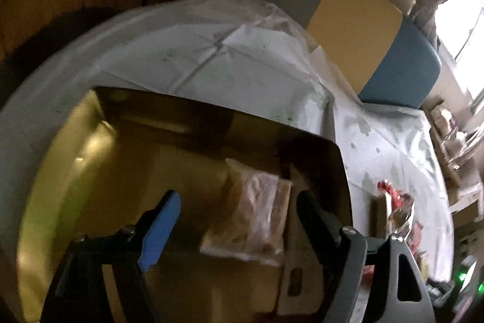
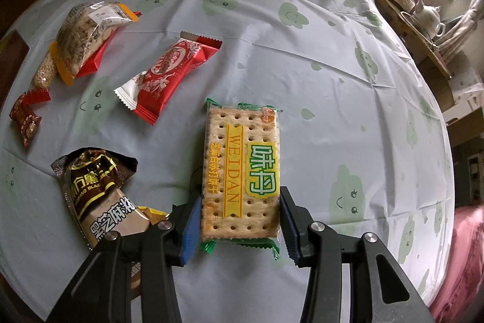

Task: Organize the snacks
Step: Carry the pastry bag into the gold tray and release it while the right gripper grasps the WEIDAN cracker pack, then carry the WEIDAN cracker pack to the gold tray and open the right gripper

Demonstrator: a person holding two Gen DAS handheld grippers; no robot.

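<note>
In the right wrist view a green-edged WEIDAN cracker pack point(image 2: 242, 168) lies on the tablecloth between the fingers of my right gripper point(image 2: 239, 227). The blue pads sit at both its long sides, touching or nearly touching. In the left wrist view my left gripper point(image 1: 236, 220) is open above a dark, amber-tinted bin point(image 1: 127, 159). A pale clear snack packet point(image 1: 254, 217) lies inside the bin, just beyond the fingertips. The left gripper holds nothing.
Loose snacks lie on the round table: a brown sesame packet point(image 2: 99, 196), a red-and-white packet point(image 2: 169, 77), a peanut bag on a red packet point(image 2: 87, 32), a small dark red packet point(image 2: 27, 117). A shelf with a teapot point(image 2: 429, 17) stands at right.
</note>
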